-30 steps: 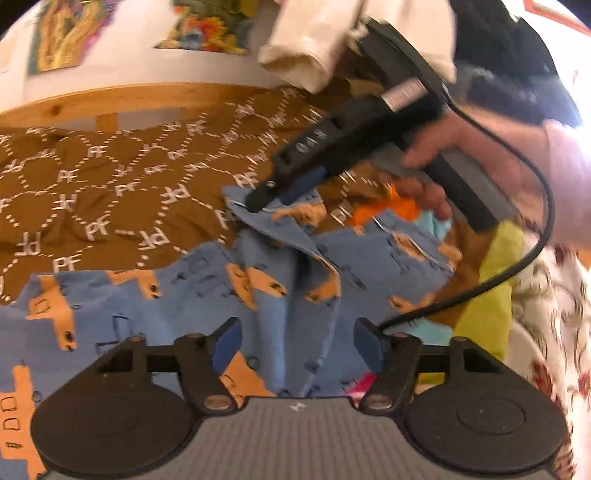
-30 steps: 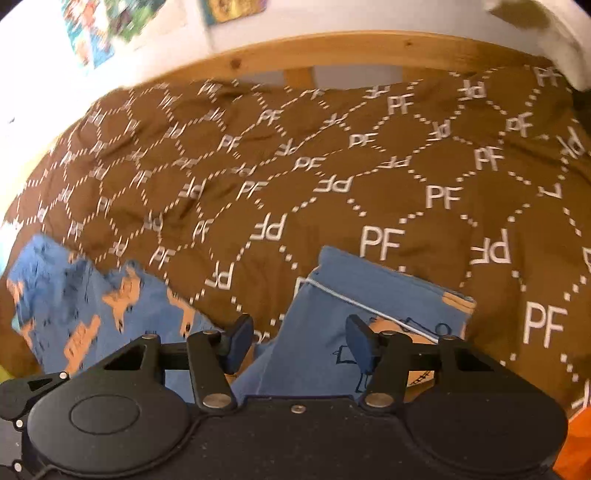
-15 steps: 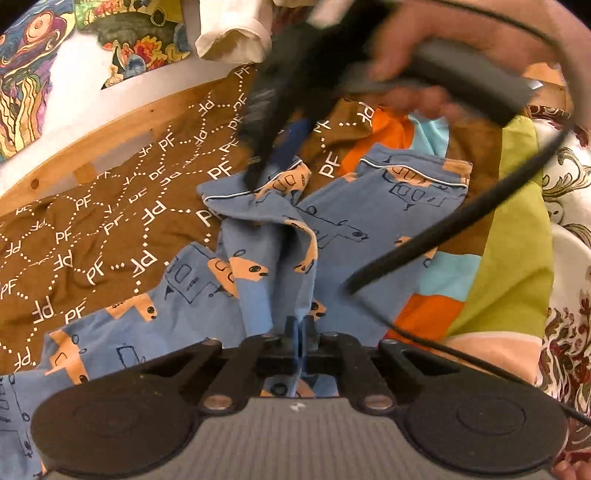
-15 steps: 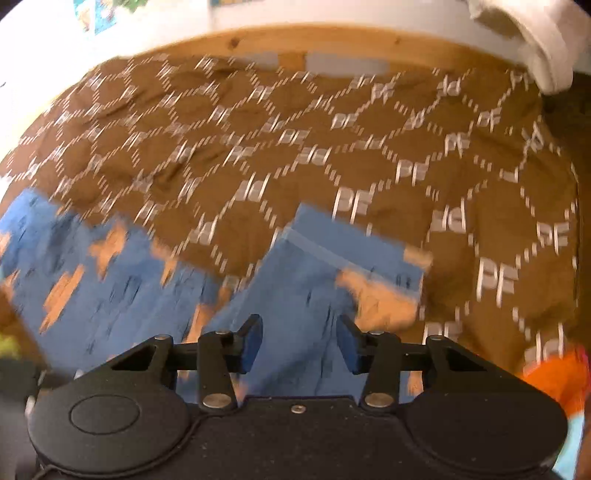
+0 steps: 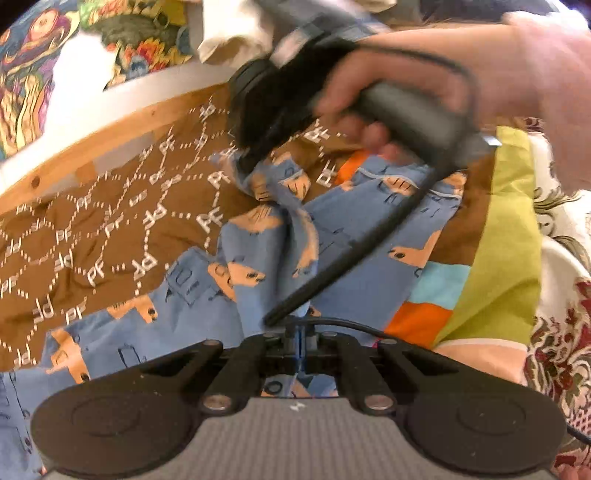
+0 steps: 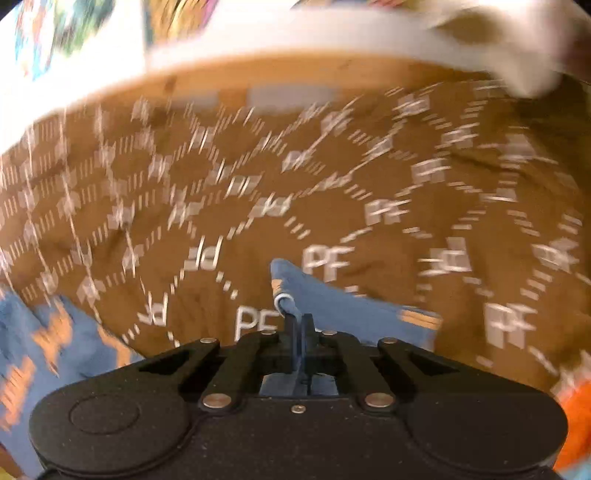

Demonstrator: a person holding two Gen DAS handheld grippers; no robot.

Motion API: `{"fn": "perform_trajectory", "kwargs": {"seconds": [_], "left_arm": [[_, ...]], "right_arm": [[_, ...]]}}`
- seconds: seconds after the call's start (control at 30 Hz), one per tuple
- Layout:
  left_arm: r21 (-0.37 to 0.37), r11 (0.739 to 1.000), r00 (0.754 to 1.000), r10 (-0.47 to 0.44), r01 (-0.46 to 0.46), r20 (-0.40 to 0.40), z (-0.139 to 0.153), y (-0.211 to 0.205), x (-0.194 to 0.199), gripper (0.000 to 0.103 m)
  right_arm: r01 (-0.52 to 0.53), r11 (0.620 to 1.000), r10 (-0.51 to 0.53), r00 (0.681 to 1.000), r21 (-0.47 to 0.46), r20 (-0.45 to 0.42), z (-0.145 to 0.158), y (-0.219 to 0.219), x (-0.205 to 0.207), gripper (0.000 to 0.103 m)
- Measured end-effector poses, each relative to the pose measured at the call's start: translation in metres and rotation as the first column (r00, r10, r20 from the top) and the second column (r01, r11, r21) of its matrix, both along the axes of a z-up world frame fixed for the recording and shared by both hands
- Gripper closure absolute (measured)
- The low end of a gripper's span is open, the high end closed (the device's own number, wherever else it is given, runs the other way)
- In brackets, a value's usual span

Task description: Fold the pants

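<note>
Blue pants with orange car prints lie on a brown "PF" blanket. My left gripper is shut on a raised fold of the pants near the crotch. My right gripper is shut on the hem of one leg, lifting it off the blanket; it also shows in the left wrist view, held by a hand, pinching that leg end. The other leg lies flat to the right. The right wrist view is blurred.
A wooden bed frame runs behind the blanket. A patchwork cover with green, orange and light blue panels lies at the right. White cloth hangs above. The right gripper's black cable crosses over the pants.
Both grippers have closed on the pants: the left on the middle fold, then the right on the leg hem. The right gripper has lifted the hem and is moving quickly.
</note>
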State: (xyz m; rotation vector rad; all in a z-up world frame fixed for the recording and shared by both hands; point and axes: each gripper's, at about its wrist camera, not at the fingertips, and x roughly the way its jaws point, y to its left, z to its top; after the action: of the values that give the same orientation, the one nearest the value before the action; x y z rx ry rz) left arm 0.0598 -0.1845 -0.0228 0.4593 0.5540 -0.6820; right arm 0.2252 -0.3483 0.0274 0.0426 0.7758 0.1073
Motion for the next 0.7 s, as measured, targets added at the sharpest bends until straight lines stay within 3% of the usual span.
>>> {"fn": "perform_trajectory", "kwargs": {"seconds": [0.1,0.17,0.3,0.37,0.43,0.47,0.53,0.6,0.7], "left_arm": [[0.004,0.998,0.998,-0.059,0.059,0.031,0.007,0.002,-0.008,0.103],[0.03,0.993,0.992,-0.114,0.113,0.049,0.007,0.001,-0.014,0.103],[0.079,0.972,0.975,-0.221,0.22,0.007,-0.004,-0.001,-0.016,0.101],[0.047,0.965,0.966,-0.255,0.258,-0.048,-0.005,0.005,-0.008,0.09],[-0.022,0.96,0.953,-0.279,0.278,-0.118,0.002,0.013,0.005,0.042],[-0.06,0.958,0.949,-0.285,0.28,-0.134,0.008,0.017,0.012,0.036],[-0.108,0.95,0.941,-0.307,0.294,-0.14,0.02,0.022,0.029,0.034],[-0.089,0.953,0.946,-0.301,0.291,-0.122,0.032,0.01,0.052,0.034],[-0.126,0.954,0.94,-0.291,0.271,-0.179,0.045,-0.021,0.098,0.034]], "right_arm": [[0.117,0.985,-0.129,0.988,0.13,0.088,0.026,-0.039,-0.053,0.103],[0.212,0.952,-0.241,0.964,0.222,0.116,0.034,-0.065,-0.095,0.103],[0.359,0.887,-0.393,0.917,0.291,0.065,0.017,-0.092,-0.155,0.102],[0.422,0.846,-0.445,0.895,0.325,-0.003,-0.007,-0.1,-0.17,0.099],[0.465,0.817,-0.479,0.877,0.341,-0.048,-0.028,-0.104,-0.182,0.09],[0.483,0.806,-0.494,0.867,0.343,-0.061,-0.036,-0.105,-0.188,0.085],[0.478,0.807,-0.494,0.868,0.347,-0.047,-0.041,-0.104,-0.199,0.082],[0.444,0.843,-0.465,0.885,0.305,-0.005,-0.041,-0.098,-0.203,0.071],[0.355,0.926,-0.366,0.928,0.131,0.074,-0.034,-0.077,-0.209,0.042]]}}
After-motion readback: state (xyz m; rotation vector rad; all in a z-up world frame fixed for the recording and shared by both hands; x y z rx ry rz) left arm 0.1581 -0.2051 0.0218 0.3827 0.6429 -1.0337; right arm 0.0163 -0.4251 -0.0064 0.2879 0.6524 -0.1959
